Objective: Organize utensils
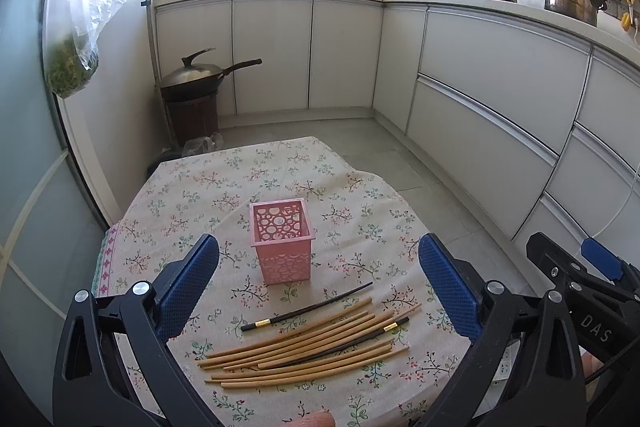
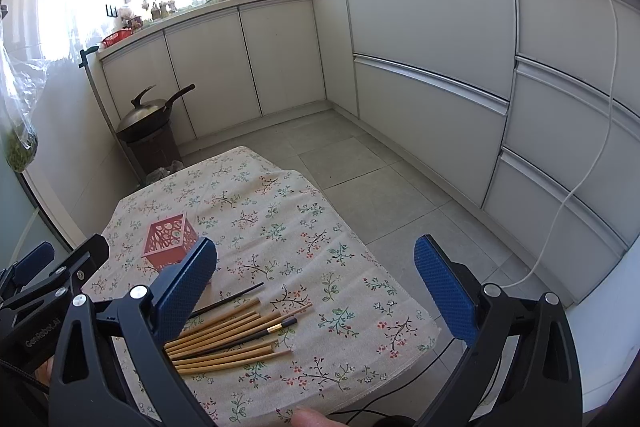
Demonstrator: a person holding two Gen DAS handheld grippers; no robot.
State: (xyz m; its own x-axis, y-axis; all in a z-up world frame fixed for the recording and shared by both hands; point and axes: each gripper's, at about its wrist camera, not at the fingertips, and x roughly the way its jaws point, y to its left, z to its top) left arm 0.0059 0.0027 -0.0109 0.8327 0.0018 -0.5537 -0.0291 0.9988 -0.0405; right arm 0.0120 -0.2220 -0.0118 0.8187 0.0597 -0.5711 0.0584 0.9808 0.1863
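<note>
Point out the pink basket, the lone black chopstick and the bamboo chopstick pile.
pink basket (image 1: 285,261), left wrist view, front wall.
lone black chopstick (image 1: 316,307), left wrist view, mid-shaft.
bamboo chopstick pile (image 2: 228,345), right wrist view, middle of the bundle.

A pink perforated holder (image 1: 282,241) stands upright on the floral tablecloth (image 1: 224,187), empty. At its 6 o'clock lie loose chopsticks: a fan of bamboo ones (image 1: 304,347) touching, one black gold-banded stick (image 1: 306,309) apart, another (image 1: 360,337) lying among the bamboo

Left tongs (image 1: 318,285) and right tongs (image 2: 316,285) both gape wide, holding nothing.
</note>
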